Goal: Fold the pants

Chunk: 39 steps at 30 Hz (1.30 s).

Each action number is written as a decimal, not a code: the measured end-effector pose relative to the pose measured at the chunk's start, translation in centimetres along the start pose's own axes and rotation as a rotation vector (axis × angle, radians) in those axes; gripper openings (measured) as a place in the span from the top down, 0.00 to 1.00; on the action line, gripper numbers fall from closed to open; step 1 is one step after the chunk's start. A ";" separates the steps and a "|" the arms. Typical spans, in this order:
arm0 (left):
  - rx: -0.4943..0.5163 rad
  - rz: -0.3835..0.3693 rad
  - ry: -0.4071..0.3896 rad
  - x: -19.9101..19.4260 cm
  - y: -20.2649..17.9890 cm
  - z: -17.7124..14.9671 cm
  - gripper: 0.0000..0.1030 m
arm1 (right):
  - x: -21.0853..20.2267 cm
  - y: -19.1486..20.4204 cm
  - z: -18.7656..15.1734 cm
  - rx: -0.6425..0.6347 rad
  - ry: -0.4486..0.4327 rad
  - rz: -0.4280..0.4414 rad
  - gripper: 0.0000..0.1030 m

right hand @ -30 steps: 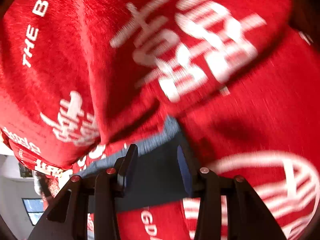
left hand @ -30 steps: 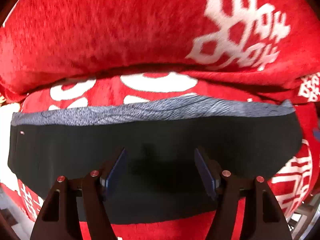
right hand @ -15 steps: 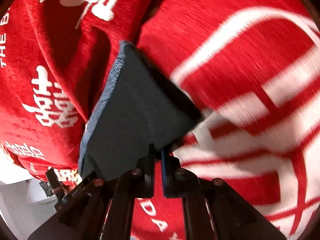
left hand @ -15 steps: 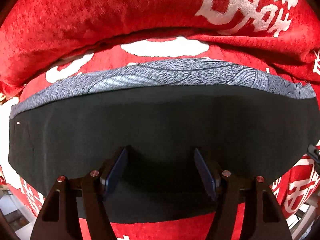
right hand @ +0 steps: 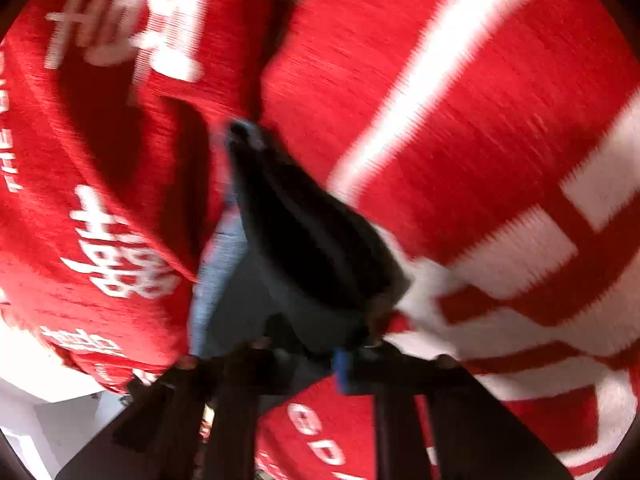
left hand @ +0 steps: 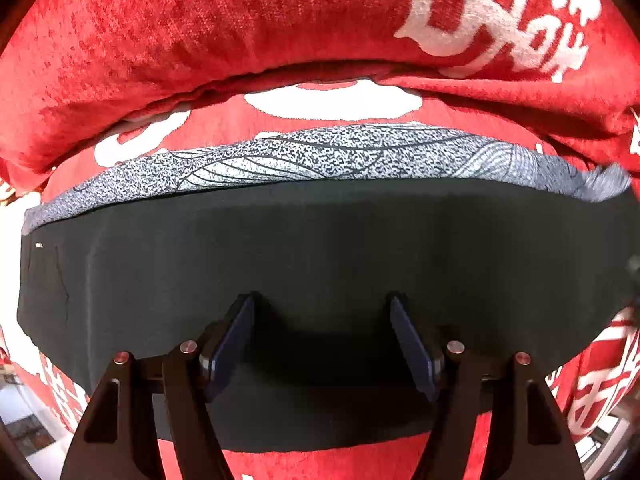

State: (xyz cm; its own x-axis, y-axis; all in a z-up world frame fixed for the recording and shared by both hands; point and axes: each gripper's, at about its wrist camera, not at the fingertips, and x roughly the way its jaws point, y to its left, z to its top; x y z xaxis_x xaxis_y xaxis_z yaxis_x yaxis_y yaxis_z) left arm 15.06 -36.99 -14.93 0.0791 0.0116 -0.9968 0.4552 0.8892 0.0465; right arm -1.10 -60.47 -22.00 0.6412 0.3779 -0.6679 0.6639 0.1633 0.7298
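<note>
two hand-held grippers: left hand-held gripper (left hand: 322,344) gapes over one pants (left hand: 320,248), right hand-held gripper (right hand: 316,356) pinches them

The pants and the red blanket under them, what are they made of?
The pants look like smooth, matte black stretch fabric, maybe knit: flat, with hardly a wrinkle. Their grey band has a speckled print with thin curved lines. The red blanket looks like soft, fuzzy plush or fleece: its surface is napped, with white lettering. The exact fibres can't be told.

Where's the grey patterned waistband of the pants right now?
In the left wrist view the grey patterned waistband runs along the far edge of the black pants, next to the red blanket bunched behind it.
</note>
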 end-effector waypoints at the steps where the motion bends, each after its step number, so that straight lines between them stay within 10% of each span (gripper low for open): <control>1: 0.007 0.002 -0.002 0.0 0.1 -0.2 0.30 | -0.9 1.3 0.0 -0.047 -0.014 0.023 0.90; 4: 0.000 0.027 -0.020 0.6 0.6 -0.7 0.16 | -2.6 3.7 -0.3 -0.186 -0.010 -0.007 0.89; 7: -0.035 0.014 0.015 0.5 1.3 -0.6 0.16 | -0.8 1.4 0.7 -0.147 0.044 -0.219 0.73; 10: -0.015 0.011 -0.024 -1.4 1.6 -0.2 0.16 | -2.7 -0.5 0.7 -0.002 0.003 -0.174 0.73; 15: 0.023 -0.007 -0.079 -2.7 0.6 1.4 0.16 | -5.6 5.4 -1.0 -0.252 -0.039 -0.164 0.76; 20: 0.050 0.047 -0.077 0.0 -2.4 3.8 0.16 | 2.3 11.9 0.9 -0.588 0.045 -0.318 0.76; 24: -0.008 0.038 -0.092 1.1 -2.1 4.9 0.15 | 8.2 11.1 4.4 -0.550 0.097 -0.395 0.82; 30: -0.073 0.084 -0.068 0.1 1.8 4.4 0.12 | 6.6 12.1 6.6 -0.493 -0.089 -0.418 0.83; 39: -0.181 0.171 -0.073 -3.8 13.3 0.9 0.12 | 3.5 13.0 -0.2 -0.468 0.058 -0.264 0.81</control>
State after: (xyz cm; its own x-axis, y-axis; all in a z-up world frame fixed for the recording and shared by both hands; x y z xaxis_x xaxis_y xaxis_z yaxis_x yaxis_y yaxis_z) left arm 21.64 -25.64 -10.49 0.2078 0.1416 -0.9679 0.2640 0.9446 0.1949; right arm 9.77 -56.86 -14.81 0.4445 0.3167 -0.8379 0.5489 0.6429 0.5342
